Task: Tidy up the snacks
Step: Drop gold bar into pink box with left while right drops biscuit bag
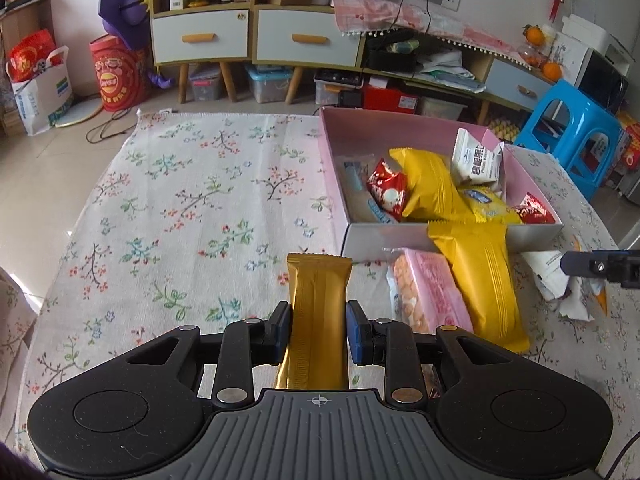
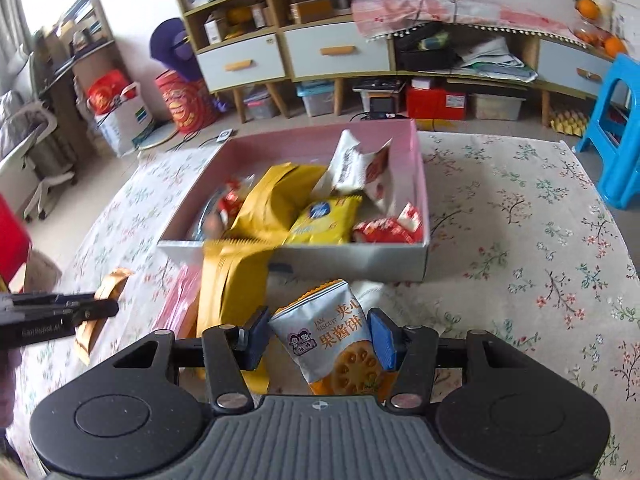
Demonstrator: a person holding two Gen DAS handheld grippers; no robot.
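Both packets are best carried over the near wall of the pink box and let go only once fully above its inside, since the box is already crowded and one yellow packet leans against that wall. The left claw is closed on a gold wafer bar, whose length runs forward between the fingers, with the box ahead and to the right. The right claw is clamped on a jam biscuit packet, just short of the box, directly ahead.
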